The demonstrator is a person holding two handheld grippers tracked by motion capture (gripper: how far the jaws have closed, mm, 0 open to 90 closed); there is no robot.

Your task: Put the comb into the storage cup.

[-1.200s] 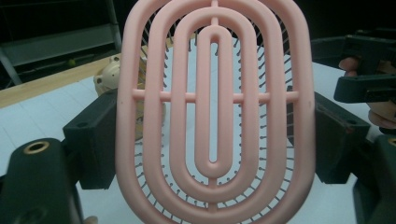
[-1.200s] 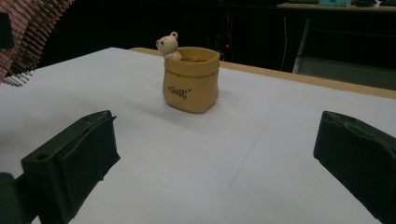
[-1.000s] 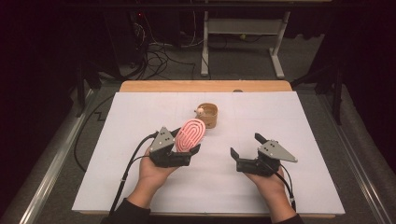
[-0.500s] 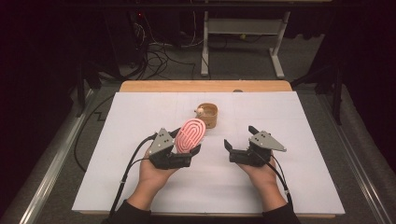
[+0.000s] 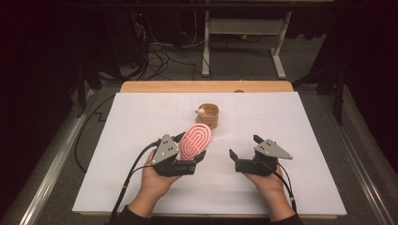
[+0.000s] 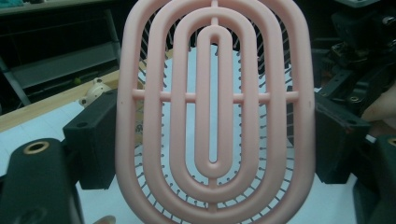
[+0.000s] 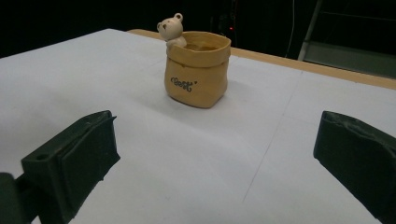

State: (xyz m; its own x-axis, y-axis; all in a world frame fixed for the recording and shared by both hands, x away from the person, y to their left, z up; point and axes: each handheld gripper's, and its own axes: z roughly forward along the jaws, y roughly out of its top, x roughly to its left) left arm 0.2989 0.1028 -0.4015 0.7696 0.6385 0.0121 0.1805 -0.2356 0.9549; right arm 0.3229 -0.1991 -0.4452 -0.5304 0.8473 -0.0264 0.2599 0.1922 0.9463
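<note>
A pink oval hairbrush (image 5: 196,140) with ring-shaped ribs stands tilted between the jaws of my left gripper (image 5: 191,150), which is shut on it. In the left gripper view the brush (image 6: 212,112) is seen from its back, bristles pointing away, with a black jaw pressed on each side. A tan bag-shaped cup (image 5: 208,115) with a small bear figure (image 7: 170,28) on its rim stands on the white sheet just beyond the brush. My right gripper (image 5: 244,146) rests low at the right, open and holding nothing. Its jaws frame the cup (image 7: 198,70) from a distance.
The white sheet (image 5: 131,126) covers a wooden table whose far edge (image 5: 206,86) shows beyond it. Cables (image 5: 159,51) and a metal frame (image 5: 244,28) lie on the dark floor behind. A metal rail (image 5: 51,183) runs along the left side.
The right gripper shifted slightly left and away, then settled back close to where it was, still open. The left gripper and the brush have kept still.
</note>
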